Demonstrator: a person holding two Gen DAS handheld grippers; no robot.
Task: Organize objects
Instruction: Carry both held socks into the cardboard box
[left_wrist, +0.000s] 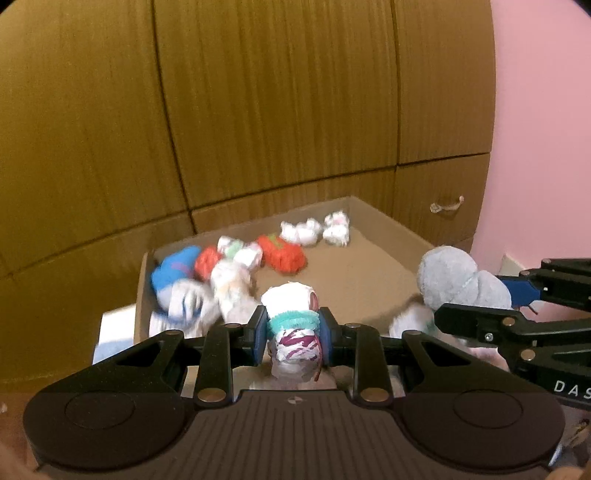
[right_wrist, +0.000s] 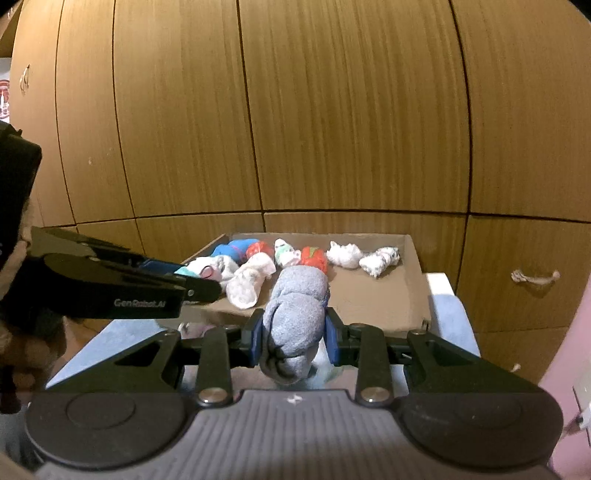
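Observation:
My left gripper (left_wrist: 293, 332) is shut on a rolled white sock bundle (left_wrist: 291, 306) with a teal band and purple marks, held at the near edge of a cardboard box (left_wrist: 391, 225). My right gripper (right_wrist: 293, 332) is shut on a rolled grey sock bundle (right_wrist: 295, 317), held just before the box's near wall (right_wrist: 369, 314). The grey bundle also shows at the right of the left wrist view (left_wrist: 454, 277). Inside the box lie several rolled socks: blue (left_wrist: 173, 269), orange-red (left_wrist: 282, 254), white (left_wrist: 299, 230).
Wooden cabinet panels (right_wrist: 332, 110) stand behind the box. A rope drawer handle (right_wrist: 535, 277) hangs at the right. A pale blue surface (right_wrist: 450, 314) lies under the box. A pink wall (left_wrist: 543, 147) is at the right.

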